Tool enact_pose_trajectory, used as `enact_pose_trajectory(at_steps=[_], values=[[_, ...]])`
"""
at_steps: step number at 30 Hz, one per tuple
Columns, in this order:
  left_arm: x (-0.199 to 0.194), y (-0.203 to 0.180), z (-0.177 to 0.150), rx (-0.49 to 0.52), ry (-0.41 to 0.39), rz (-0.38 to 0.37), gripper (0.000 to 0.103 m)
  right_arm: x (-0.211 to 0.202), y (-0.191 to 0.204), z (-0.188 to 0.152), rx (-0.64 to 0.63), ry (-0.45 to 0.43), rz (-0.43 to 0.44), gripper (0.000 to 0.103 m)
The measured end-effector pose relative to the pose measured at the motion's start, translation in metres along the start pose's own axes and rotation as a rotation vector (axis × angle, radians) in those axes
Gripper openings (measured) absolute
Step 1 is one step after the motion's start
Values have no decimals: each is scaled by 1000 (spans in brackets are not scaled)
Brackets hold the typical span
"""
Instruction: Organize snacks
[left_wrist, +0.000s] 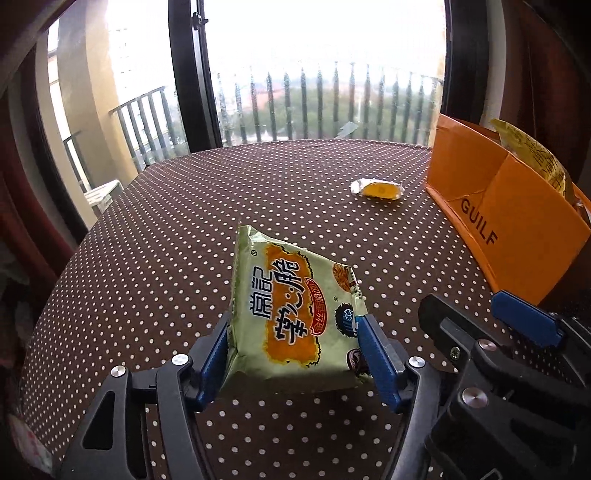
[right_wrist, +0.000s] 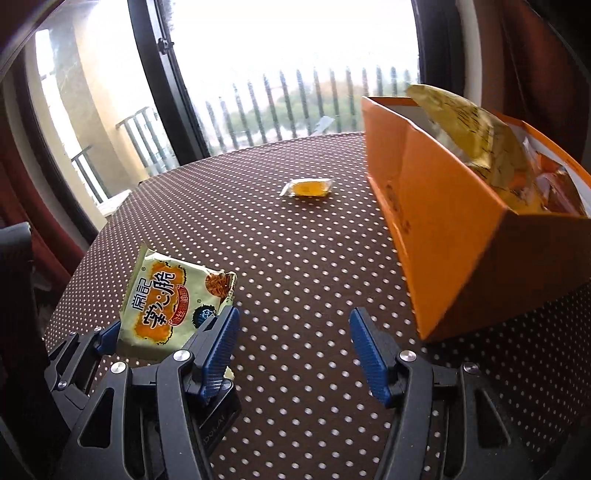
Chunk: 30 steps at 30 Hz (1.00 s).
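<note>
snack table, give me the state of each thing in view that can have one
left claw: shut on the noodle snack packet, pads on both sides
noodle snack packet: sealed, tilted, held up off the table
right claw: open, nothing between its pads
orange box: open at the top, yellow packet sticking out
small yellow snack: wrapped, lying loose on the table, apart from the box

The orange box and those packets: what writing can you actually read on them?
"GUILF" in dark letters on the side of the orange box.
Large Chinese characters on the pale green snack packet; the small print is unreadable.
Print on the yellow packet in the box: too blurred.
Small wrapped yellow sweet: no readable text.
</note>
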<state>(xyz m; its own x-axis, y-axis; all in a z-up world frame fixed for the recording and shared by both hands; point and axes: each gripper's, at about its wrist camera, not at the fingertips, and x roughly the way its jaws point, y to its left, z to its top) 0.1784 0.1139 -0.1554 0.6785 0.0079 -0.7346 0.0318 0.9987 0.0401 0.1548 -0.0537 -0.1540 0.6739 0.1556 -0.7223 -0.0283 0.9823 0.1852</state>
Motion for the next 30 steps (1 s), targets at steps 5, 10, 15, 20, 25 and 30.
enact_pose_trajectory(at_steps=[5, 10, 15, 20, 25, 30], values=[[3, 12, 18, -38, -10, 4, 46, 6, 9, 22, -9, -22, 16, 67], [14, 20, 25, -62, 22, 9, 45, 15, 10, 30, -2, 8, 17, 67], [18, 24, 24, -71, 35, 3, 53, 22, 5, 33, 26, 37, 19, 67], [18, 18, 19, -47, 32, 12, 81, 25, 1, 31, 35, 53, 9, 67], [19, 14, 16, -51, 50, 6, 88, 27, -3, 30, 28, 59, -7, 67], [25, 11, 13, -59, 55, 16, 101, 31, -7, 28, 29, 69, -24, 67]])
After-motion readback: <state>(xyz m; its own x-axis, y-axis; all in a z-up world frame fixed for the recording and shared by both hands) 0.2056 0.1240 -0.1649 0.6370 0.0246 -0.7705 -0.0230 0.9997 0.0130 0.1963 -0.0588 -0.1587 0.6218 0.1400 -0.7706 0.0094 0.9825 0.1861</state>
